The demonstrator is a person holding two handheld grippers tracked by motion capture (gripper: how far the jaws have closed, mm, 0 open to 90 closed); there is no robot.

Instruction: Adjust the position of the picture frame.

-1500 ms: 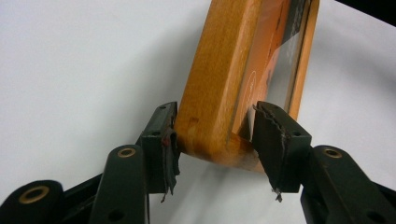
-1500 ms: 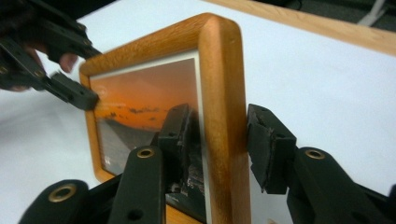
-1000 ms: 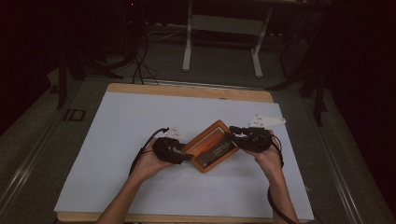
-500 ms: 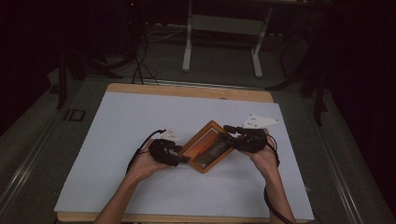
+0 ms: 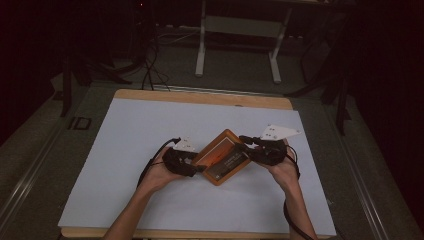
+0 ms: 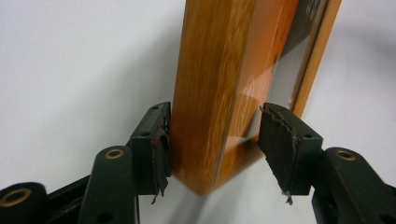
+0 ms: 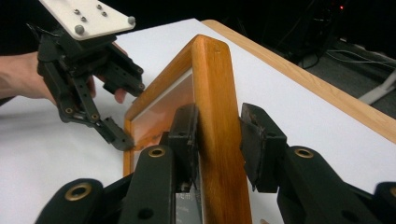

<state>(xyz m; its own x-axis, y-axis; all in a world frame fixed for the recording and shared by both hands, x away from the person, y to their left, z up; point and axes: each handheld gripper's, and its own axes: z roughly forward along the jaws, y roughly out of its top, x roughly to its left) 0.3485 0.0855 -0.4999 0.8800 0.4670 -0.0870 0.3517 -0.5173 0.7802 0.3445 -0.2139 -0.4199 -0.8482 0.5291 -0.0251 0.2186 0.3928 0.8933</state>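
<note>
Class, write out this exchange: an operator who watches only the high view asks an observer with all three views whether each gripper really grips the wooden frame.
Operator: From above I can't tell. Is the left gripper clamped on the frame?
Observer: No. The left gripper has just been opening. One of its fingers touches the wooden frame on its side, and the other stands clear of the glass face.
Operator: And the right one?
Observer: The right gripper has just been closing. Its fingers press on both sides of the frame's rail.

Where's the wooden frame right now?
In the high view, the wooden frame sits centre-right on the white table, between the left gripper and right gripper.
</note>
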